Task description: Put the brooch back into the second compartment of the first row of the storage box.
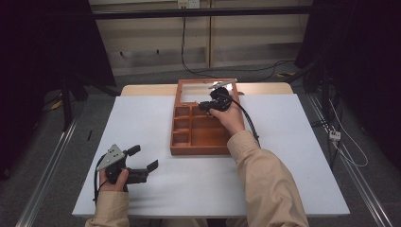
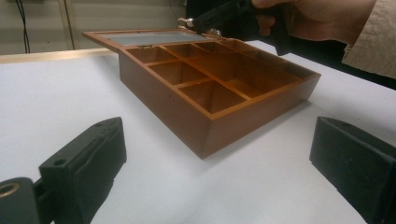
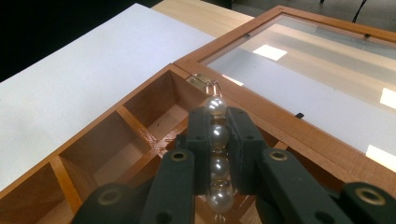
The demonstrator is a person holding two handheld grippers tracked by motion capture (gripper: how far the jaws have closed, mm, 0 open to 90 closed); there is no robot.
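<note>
Reddish-brown wood makes up the compartment box (image 1: 198,132), which sits on the white table (image 1: 293,142) toward its far middle, with its glass-paned lid (image 1: 201,90) swung fully open and lying back beyond the far wall. Everything else is placed here relative to that box.

Over the box's far compartments, close to the hinge side, the right gripper (image 1: 204,105) is held by the person's right hand (image 1: 229,116), whose beige sleeve (image 1: 265,179) crosses the box's near right corner. In the right gripper view its jaws are closed narrowly on a short string of pearls (image 3: 217,154): four white beads stand in a line between the black pads, the top bead poking out past the fingertips with a small metal clasp (image 3: 212,86) above it. The string hangs just above the inner dividers, near a brass hinge (image 3: 198,80) that joins lid and box. In the left gripper view the same gripper appears above the box's far edge.

Well to the near left of the box, apart from it, the left gripper (image 1: 144,158) rests low over the bare table in the left hand (image 1: 113,182). Its jaws stand wide apart with nothing between them, pointing toward the box's near left corner.
</note>
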